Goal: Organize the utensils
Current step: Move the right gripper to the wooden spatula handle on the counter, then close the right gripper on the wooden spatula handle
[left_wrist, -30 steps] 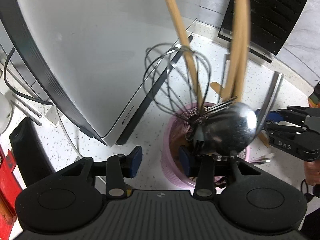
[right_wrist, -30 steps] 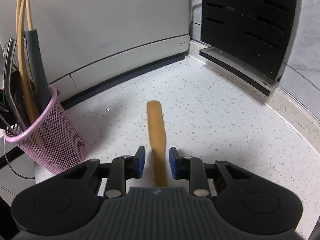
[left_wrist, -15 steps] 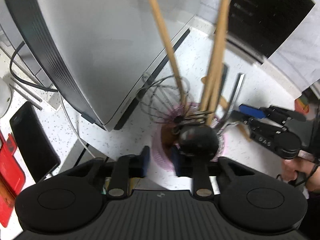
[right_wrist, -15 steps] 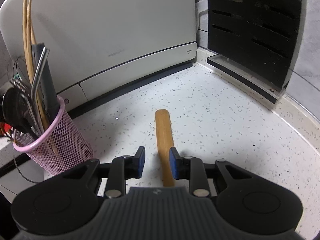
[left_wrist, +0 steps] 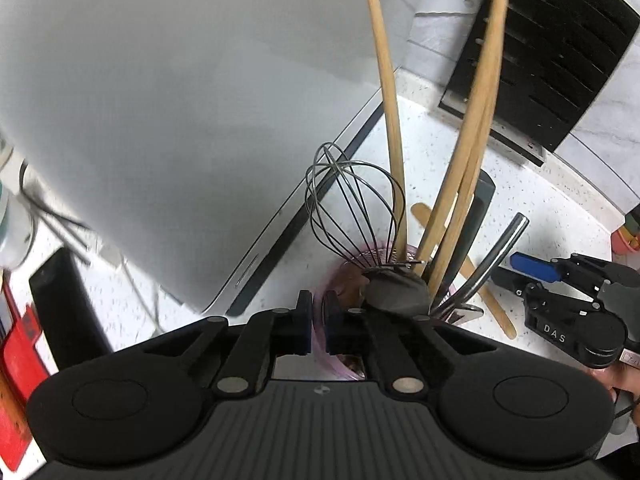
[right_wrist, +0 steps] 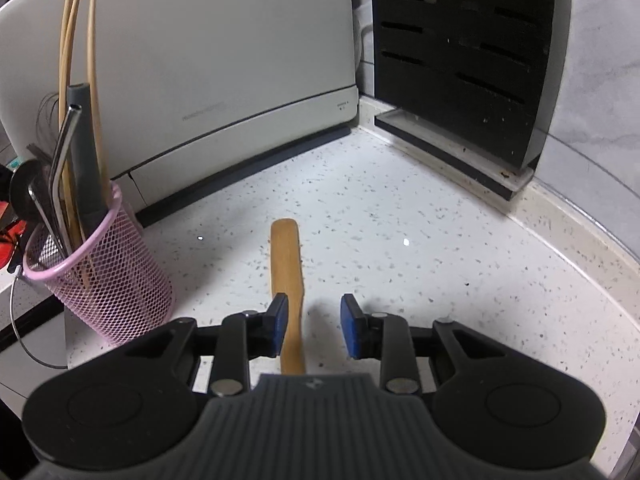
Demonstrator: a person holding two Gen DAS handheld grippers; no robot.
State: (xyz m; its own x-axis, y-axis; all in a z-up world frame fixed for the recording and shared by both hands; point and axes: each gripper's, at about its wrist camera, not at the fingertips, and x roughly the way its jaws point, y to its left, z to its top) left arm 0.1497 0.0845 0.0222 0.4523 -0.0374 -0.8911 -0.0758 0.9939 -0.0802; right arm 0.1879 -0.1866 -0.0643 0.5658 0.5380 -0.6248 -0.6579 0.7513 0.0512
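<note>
A pink mesh utensil cup (right_wrist: 116, 288) stands on the white counter at the left, holding wooden sticks, a metal straw, a grey handle, a whisk (left_wrist: 352, 216) and a spoon. My left gripper (left_wrist: 317, 326) is above the cup's near rim (left_wrist: 320, 300), jaws nearly together with nothing seen between them. A flat wooden spatula (right_wrist: 287, 280) lies on the counter. My right gripper (right_wrist: 314, 330) is open and low over it, the spatula next to the left pad (right_wrist: 279, 324). The right gripper also shows in the left wrist view (left_wrist: 560, 292).
A white appliance (right_wrist: 224, 64) stands behind the cup. A black slotted knife block (right_wrist: 464, 56) is at the back right corner. A black phone-like object (left_wrist: 64, 304) and red item (left_wrist: 16, 360) lie left of the appliance. The counter's curved edge (right_wrist: 592, 264) runs at the right.
My left gripper has closed and lifted back from the cup. My right gripper has opened wider; the spatula lies on the counter between its pads.
</note>
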